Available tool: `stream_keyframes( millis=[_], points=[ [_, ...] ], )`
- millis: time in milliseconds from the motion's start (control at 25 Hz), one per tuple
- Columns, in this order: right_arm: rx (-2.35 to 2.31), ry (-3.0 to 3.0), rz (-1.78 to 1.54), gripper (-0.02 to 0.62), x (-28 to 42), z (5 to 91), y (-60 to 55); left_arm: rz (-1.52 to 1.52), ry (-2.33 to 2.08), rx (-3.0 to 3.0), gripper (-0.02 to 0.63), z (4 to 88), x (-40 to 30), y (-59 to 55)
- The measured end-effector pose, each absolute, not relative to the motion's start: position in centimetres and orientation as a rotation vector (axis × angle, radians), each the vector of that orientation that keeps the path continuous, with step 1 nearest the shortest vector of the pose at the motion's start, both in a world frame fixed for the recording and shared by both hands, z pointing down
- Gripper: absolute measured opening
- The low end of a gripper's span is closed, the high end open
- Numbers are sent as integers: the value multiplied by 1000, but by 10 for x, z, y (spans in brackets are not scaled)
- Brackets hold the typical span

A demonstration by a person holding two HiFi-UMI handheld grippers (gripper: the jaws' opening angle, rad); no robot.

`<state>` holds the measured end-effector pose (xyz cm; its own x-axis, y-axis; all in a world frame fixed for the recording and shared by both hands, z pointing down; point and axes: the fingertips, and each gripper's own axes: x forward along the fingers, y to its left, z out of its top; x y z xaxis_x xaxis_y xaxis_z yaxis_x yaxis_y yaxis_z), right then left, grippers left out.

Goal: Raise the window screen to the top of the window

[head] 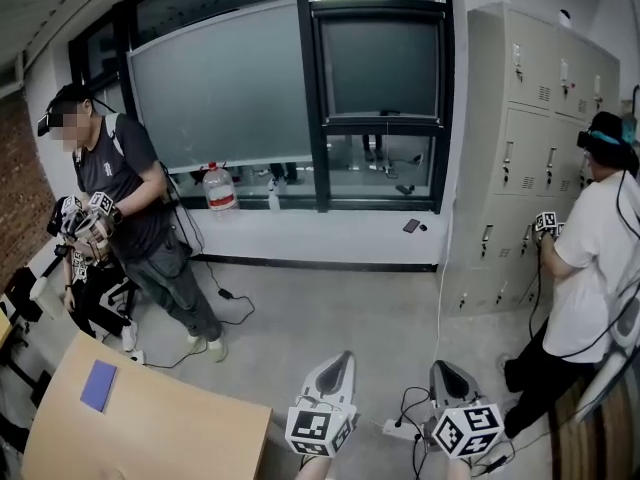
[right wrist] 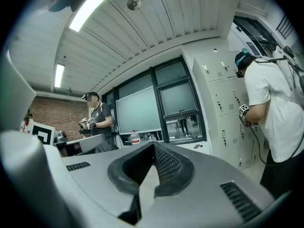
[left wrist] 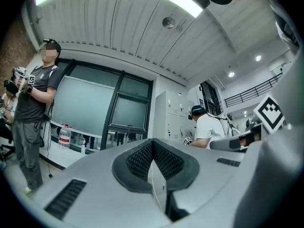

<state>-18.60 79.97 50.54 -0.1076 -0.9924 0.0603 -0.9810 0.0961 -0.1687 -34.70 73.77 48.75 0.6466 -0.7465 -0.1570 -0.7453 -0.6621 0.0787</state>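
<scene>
The window [head: 380, 108] is in the far wall, right of a wide frosted pane. Its grey screen [head: 380, 66] covers the upper part of the sash, and clear glass shows below it. The same window shows far off in the left gripper view [left wrist: 128, 112] and in the right gripper view [right wrist: 178, 99]. My left gripper [head: 335, 368] and right gripper [head: 448, 376] are low in the head view, several steps from the wall, side by side. Each one is shut with nothing between its jaws, as seen along the left gripper [left wrist: 153, 148] and the right gripper [right wrist: 153, 148].
A person [head: 125, 208] holding grippers stands at the left. Another person [head: 590, 268] works at the grey lockers [head: 520, 118] on the right. A water bottle [head: 219, 188] stands on the sill. A wooden table [head: 170, 428] with a blue pad [head: 99, 385] is near left. Cables [head: 410, 408] lie on the floor.
</scene>
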Motion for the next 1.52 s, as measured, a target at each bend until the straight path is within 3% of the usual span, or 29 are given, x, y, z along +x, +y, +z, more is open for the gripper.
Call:
stream_keyframes(
  millis=[520,1120,1520],
  points=[
    [-1954,2303,-240,5,-180,504,745,-233,-1342,2872,3,476,-361,680],
    [-1859,2416,-343,5,-82,520,568,-182,-1484,2842,3,452,-271,500],
    [-1904,2341,-359,5,-17,526,458,-119,-1445,2826,3,479,-206,382]
  ],
)
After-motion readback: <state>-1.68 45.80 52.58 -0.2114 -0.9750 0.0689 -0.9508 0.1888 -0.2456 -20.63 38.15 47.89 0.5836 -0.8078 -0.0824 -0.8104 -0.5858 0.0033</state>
